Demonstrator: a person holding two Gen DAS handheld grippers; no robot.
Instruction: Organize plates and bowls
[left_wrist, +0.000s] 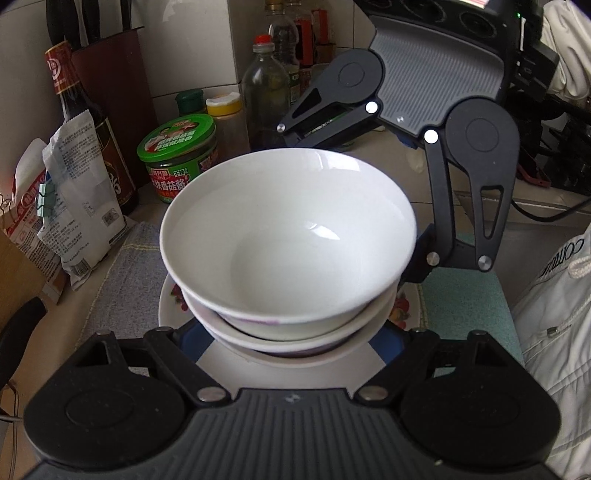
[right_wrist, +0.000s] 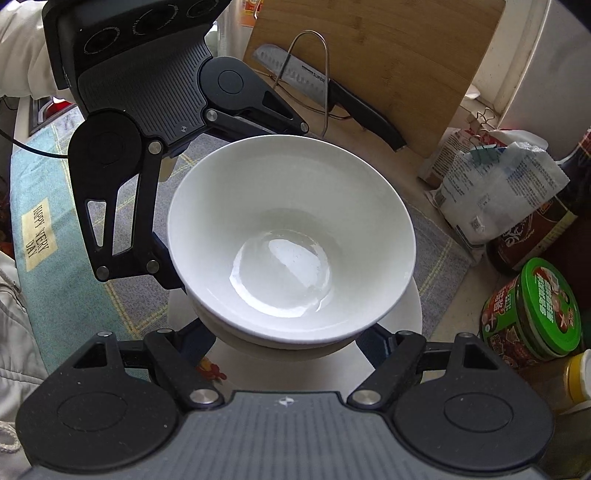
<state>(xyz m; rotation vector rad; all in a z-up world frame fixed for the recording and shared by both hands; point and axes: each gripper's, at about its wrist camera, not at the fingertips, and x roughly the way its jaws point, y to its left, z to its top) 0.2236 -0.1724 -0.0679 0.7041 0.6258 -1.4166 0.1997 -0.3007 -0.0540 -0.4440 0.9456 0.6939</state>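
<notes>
**Stack of white bowls and plates: gathered, final placement not yet settled**

The stack of nested white ceramic bowls is seen in the middle of both views, on a white round plate with a printed fruit border. At least three bowls can be counted, the glossy white top bowl sitting a little tilted in the one below. The whole pile is placed over a grey woven towel and a teal checked cloth spread on the beige desk. Whether the plate rests on the cloths or is lifted just clear cannot be told.

The left claw and the right claw are set at opposite sides of the pile, each with its jaws partly spread around the foot of the bowls. The fingertips are hidden under the bowls, so it cannot be told whether anything is gripped.

The gathering is judged to be largely done: no loose bowl or plate is seen elsewhere. Squaring the top bowl and settling the pile in its final spot are judged to be left.
</notes>
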